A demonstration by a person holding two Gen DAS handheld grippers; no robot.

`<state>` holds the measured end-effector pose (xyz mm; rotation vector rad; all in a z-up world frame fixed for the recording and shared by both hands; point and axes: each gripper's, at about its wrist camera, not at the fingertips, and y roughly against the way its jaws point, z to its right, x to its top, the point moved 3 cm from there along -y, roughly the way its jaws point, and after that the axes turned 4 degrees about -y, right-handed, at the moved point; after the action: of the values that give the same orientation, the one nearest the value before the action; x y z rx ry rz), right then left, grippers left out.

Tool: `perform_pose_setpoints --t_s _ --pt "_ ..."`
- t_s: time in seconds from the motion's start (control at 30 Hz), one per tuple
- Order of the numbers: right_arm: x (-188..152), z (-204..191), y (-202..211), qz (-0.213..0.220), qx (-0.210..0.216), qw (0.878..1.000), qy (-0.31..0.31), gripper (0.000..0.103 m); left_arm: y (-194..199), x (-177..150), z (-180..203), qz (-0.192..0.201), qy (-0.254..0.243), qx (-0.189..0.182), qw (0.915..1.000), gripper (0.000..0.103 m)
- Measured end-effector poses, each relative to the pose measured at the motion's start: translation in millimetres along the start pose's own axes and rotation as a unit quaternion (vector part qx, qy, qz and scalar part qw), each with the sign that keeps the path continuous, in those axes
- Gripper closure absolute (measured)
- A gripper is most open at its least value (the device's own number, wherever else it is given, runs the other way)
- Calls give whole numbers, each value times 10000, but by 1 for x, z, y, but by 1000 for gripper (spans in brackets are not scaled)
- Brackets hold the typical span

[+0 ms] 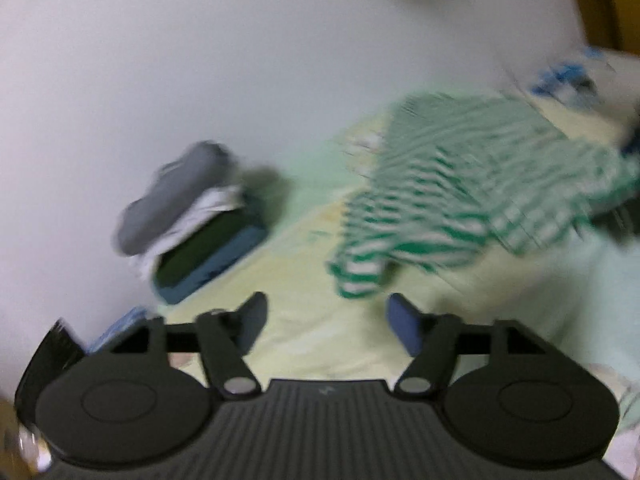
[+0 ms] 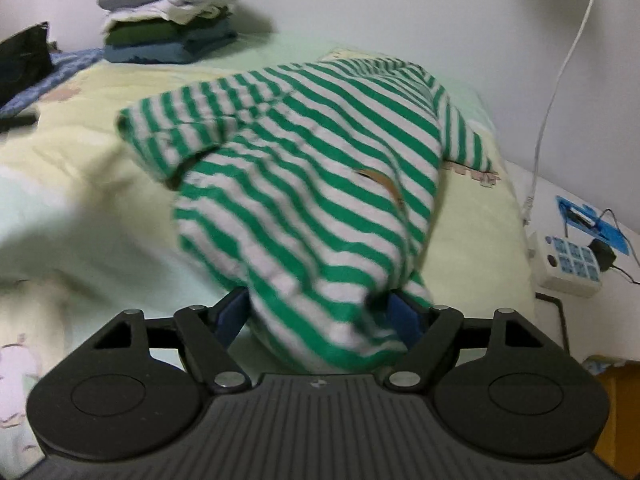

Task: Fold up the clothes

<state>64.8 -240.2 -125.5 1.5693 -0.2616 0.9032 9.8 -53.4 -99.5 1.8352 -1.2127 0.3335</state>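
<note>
A green-and-white striped garment (image 2: 304, 160) lies crumpled on the pale yellow-green bed cover (image 2: 72, 148). Its near end is bunched between the blue pads of my right gripper (image 2: 318, 296), whose jaws stand wide apart, open around the cloth rather than pinching it. In the blurred left wrist view the same striped garment (image 1: 460, 184) sits ahead and to the right. My left gripper (image 1: 326, 304) is open above the bed cover (image 1: 304, 332), just short of the garment's nearest corner, with nothing between its fingers.
A stack of folded clothes (image 2: 172, 20), grey on top and blue at the bottom, stands by the wall; the left wrist view shows this stack (image 1: 192, 216) too. A black bag (image 2: 24, 60) lies far left. A white power strip (image 2: 568, 264) and cable (image 2: 560, 80) sit off the bed's right edge.
</note>
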Motion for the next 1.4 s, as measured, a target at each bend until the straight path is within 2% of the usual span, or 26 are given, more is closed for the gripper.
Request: perform_pose_setpoints --t_s 0.07,0.1,0.17,0.2,0.3,0.4,0.47,0.5,0.53,0.63,0.73,0.83,0.93,1.1,1.23,1.4 --pt "2 5 -4 -57 128 9998 -158 26 -19 -1 16 -93 -334 -52 9994 29" --pt "3 6 -5 -86 188 9995 -234 31 -29 -1 22 -142 -471 -59 9988 29" --pt "4 10 -1 -76 312 9987 -386 55 -49 1 31 -243 -698 -72 9972 29" --pt "6 13 3 -46 341 9983 -477 77 -59 5 30 -301 -655 -79 9974 29" --pt "10 25 17 98 396 9960 -801 87 -85 20 15 -419 -331 -139 9985 30" --pt "14 38 36 296 496 9917 -1149 89 -107 29 7 -523 -259 -120 9982 37" --pt "18 45 50 455 646 9870 -1402 90 -120 33 9 -645 -388 -86 9971 58" --pt "20 47 56 562 734 9845 -1488 90 -125 34 12 -664 -426 -68 9969 65" --pt "23 48 63 667 811 9821 -1560 90 -127 36 14 -672 -440 -71 9967 79" --pt "34 47 74 902 864 9787 -1628 90 -125 47 19 -581 -370 222 9974 87" --pt "42 47 79 1040 879 9760 -1699 90 -106 62 1 -347 214 566 9976 87" --pt "48 46 90 1254 1001 9722 -1704 90 -77 73 -29 -120 972 703 9927 86" --pt "55 45 104 1492 1208 9673 -1659 90 -43 76 -53 84 1347 891 9868 86" --pt "67 33 135 1891 1809 9548 -1408 90 21 70 -94 338 1852 1196 9748 85" --pt "71 24 148 1819 2396 9435 -1389 90 66 48 -124 295 2070 1375 9682 83" --pt "66 12 141 1344 2833 9355 -1630 90 96 9 -143 -133 2109 1212 9699 79"
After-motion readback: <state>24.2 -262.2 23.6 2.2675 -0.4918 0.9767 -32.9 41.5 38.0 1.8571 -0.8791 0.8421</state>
